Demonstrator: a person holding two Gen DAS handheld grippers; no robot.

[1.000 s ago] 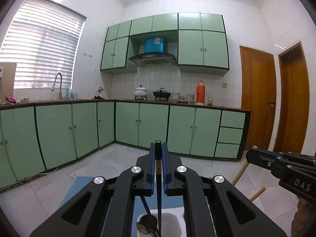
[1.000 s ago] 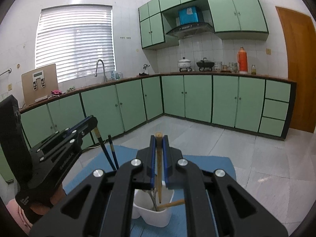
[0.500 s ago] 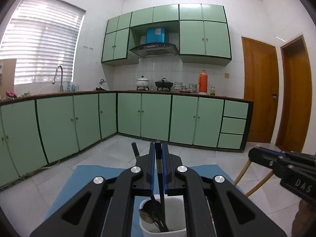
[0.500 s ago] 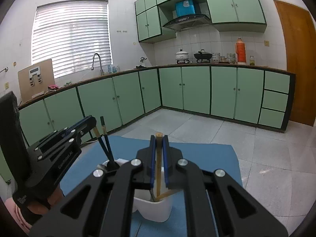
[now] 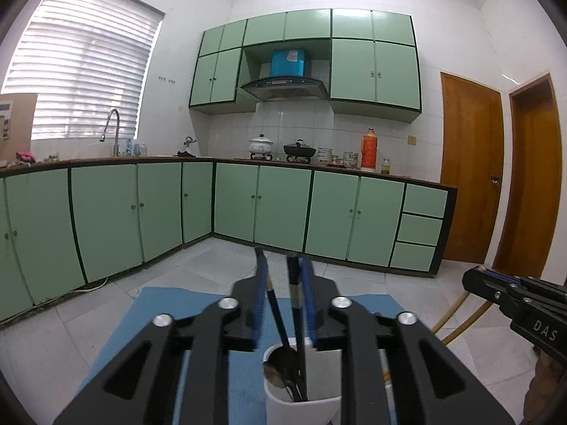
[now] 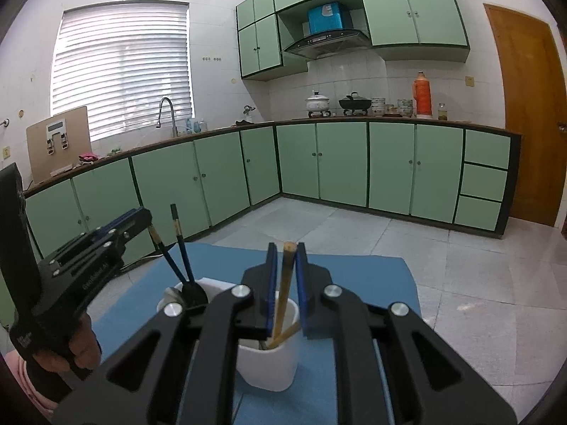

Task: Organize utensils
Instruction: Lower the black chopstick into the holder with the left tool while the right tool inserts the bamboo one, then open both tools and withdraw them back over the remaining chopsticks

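Both tongs point(image 5: 283, 276) point(image 6: 286, 265) just opened; chopsticks point(image 6: 283, 294) now loose in holder point(image 6: 269, 364).

we see a white holder point(image 6: 266, 364) on a blue mat point(image 6: 358, 276), dark chopsticks point(image 6: 177, 244) with gold bands, pale wooden chopsticks point(image 6: 286, 283), and mint-green cabinets point(image 6: 340, 163) edged in dark green.

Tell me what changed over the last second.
Both hand-held grippers sank toward the white holder and have just been opening: the left freed its dark utensils, the right its wooden chopsticks, which now stand loose between the pads, ends in the holder. Holder and blue mat stayed put.
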